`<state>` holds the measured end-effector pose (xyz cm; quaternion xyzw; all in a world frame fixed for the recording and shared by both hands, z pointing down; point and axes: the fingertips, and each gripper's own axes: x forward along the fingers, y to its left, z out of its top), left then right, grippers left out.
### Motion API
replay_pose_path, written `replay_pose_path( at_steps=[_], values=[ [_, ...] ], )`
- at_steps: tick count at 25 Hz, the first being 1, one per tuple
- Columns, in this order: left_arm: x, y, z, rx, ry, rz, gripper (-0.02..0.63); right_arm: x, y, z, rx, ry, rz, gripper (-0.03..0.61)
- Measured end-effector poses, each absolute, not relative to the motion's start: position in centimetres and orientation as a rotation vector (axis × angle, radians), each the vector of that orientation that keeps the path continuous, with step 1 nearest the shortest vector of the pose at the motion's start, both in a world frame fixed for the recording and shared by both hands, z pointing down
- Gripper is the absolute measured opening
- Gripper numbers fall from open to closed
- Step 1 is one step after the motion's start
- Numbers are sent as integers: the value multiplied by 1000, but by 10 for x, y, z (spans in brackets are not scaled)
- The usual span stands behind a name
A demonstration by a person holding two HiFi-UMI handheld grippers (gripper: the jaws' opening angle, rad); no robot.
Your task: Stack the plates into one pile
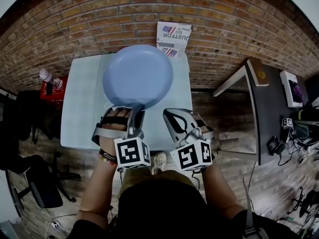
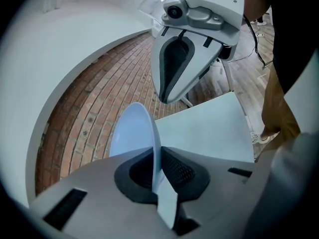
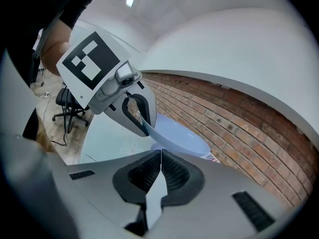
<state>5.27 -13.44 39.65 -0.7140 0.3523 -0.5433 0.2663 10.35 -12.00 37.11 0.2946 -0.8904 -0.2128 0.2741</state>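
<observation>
A large pale blue plate (image 1: 138,76) hangs over the far half of the light table (image 1: 79,108). My left gripper (image 1: 127,109) is shut on the plate's near rim. In the left gripper view the plate (image 2: 130,133) runs edge-on between the two dark pads, pinched at my left gripper (image 2: 157,169). My right gripper (image 1: 172,114) sits beside it over the table's near right edge, shut and empty. In the right gripper view, my right gripper (image 3: 160,167) has its pads together, with the left gripper (image 3: 135,112) and the tilted plate (image 3: 182,139) beyond. No other plate shows.
A printed cardboard box (image 1: 173,38) leans on the brick wall behind the table. A dark desk (image 1: 269,96) with devices stands at the right. A red crate with bottles (image 1: 50,86) and an office chair (image 1: 37,185) are at the left.
</observation>
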Motion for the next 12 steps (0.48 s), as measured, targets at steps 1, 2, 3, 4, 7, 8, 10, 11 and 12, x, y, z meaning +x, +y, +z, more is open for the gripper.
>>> replay_pose_path(
  at_steps=[1,2,3,4,7,8,10,11,12],
  values=[
    [50,-136,398,-1937,950,-1464,35,101,-122,372,793,-2393,-567,35],
    [47,-138,400,-1946,950,-1461,35,98,-124,372,794,-2390,-563,35],
    [44,-140,402,-1951,948,-1459,35,94,-127,373,794,-2386,-560,35],
    [41,-143,404,-1954,946,-1460,35,91,-130,374,792,-2381,-558,35],
    [29,-154,411,-1974,937,-1460,35,78,-142,377,793,-2372,-548,35],
    [25,-159,415,-1982,933,-1459,35,74,-147,378,798,-2370,-542,35],
    [13,-169,424,-1992,920,-1463,35,63,-159,380,808,-2365,-532,35],
    [7,-175,428,-1997,912,-1468,35,57,-165,381,812,-2360,-529,35],
    [1,-181,433,-2006,904,-1472,35,51,-172,382,816,-2355,-524,35]
  ],
)
